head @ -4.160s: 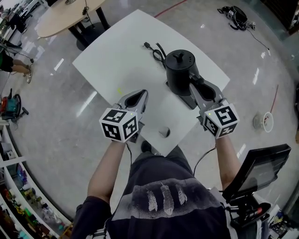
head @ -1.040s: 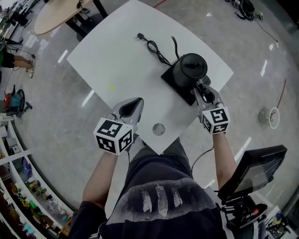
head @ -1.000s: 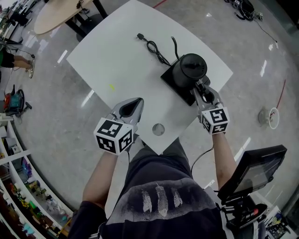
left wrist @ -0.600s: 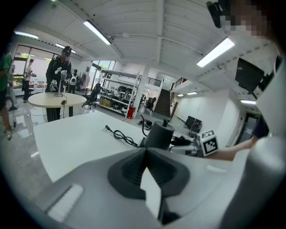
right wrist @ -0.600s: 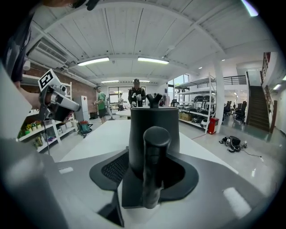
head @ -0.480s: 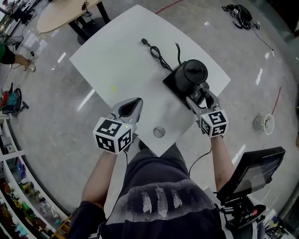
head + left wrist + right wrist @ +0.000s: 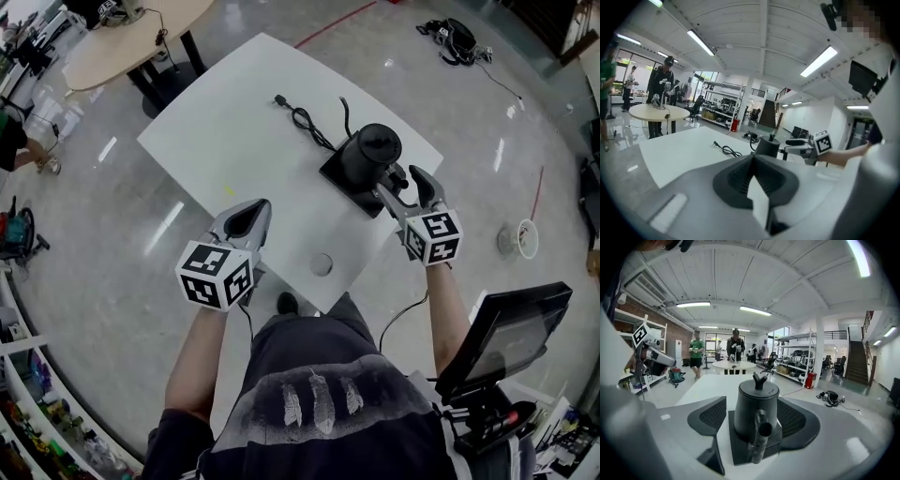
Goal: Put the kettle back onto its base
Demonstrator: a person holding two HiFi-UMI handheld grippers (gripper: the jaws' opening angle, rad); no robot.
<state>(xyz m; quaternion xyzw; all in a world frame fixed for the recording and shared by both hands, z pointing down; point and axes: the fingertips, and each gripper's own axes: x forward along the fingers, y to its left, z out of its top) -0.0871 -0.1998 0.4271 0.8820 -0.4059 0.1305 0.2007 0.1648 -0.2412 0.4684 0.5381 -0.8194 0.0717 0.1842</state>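
The black kettle [image 7: 372, 155] stands upright on its flat black base [image 7: 339, 178] near the right edge of the white table [image 7: 234, 103]. My right gripper [image 7: 401, 183] is just behind the kettle's handle, and its jaws have just been opening. In the right gripper view the handle [image 7: 759, 437] lies in line between the wide jaws, and the pads [image 7: 710, 416] stay clear of it. My left gripper [image 7: 249, 208] is shut on nothing over the table's near left edge. From there the kettle [image 7: 767, 146] shows to the right.
A black power cable [image 7: 305, 117] lies on the table behind the base. A small round disc [image 7: 322, 264] sits near the table's front corner. A monitor on a stand [image 7: 506, 337] is at my right, a cup [image 7: 518, 239] on the floor, a round wooden table [image 7: 131, 37] far left.
The right jaws went from shut on the kettle's handle to wide open, and that hand rose and drew back a little. The left hand lifted slightly. The kettle stays on its base.
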